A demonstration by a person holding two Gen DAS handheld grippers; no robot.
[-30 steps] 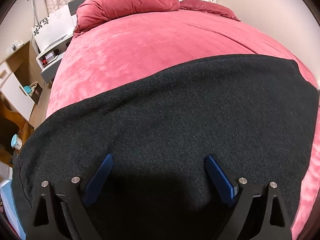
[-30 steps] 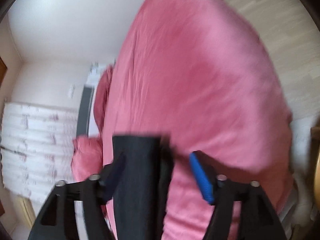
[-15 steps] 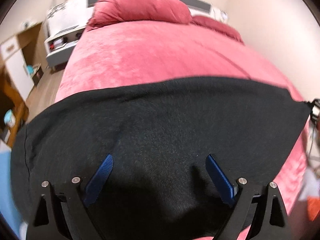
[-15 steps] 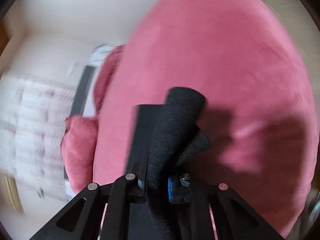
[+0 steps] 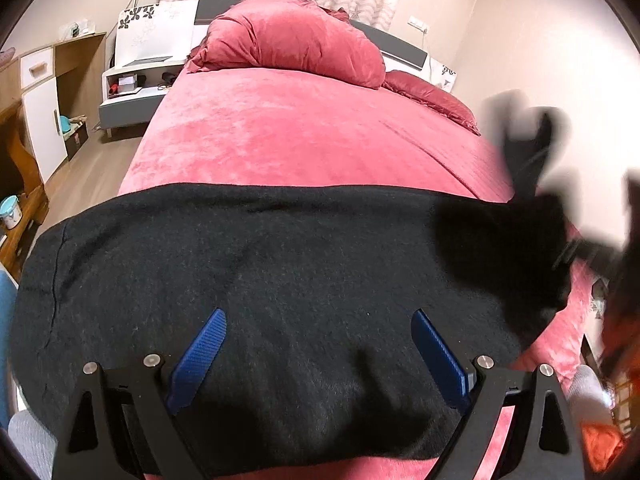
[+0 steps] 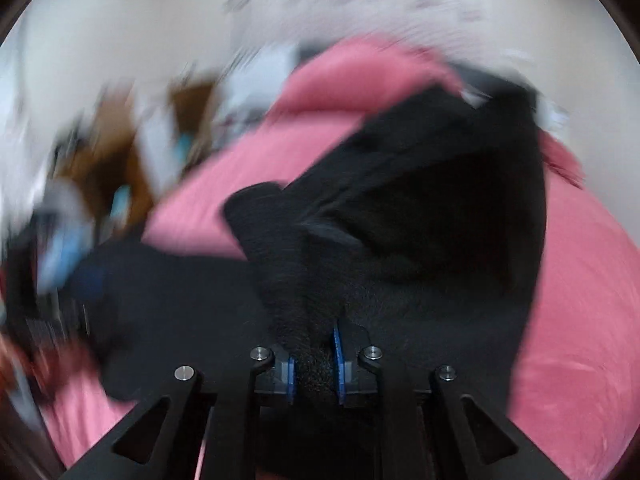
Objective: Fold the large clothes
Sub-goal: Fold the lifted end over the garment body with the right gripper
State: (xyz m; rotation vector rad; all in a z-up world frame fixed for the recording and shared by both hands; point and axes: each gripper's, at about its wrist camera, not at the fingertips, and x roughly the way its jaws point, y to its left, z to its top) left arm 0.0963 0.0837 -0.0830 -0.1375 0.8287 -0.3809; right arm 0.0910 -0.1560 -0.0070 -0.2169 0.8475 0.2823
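Fingers (image 5: 198, 360) of the left gripper (image 5: 320, 356) spread wide, grasping nothing, poised just above the black garment (image 5: 280, 272). Lay flat across the near end of the bed (image 5: 300, 136), that dark cloth, over a pink velvety cover. Right gripper (image 6: 314, 364) clenched tight on a bunched fold of the same garment (image 6: 420, 216), blue pads (image 6: 338, 350) pinching it between them. Lifted there at the right edge, the fabric draped in a raised fold above the cover. Blurred by motion, the right wrist view. Pink pillow (image 5: 292, 40) piled at the headboard, bedside cabinet (image 5: 132, 92) off to the left.
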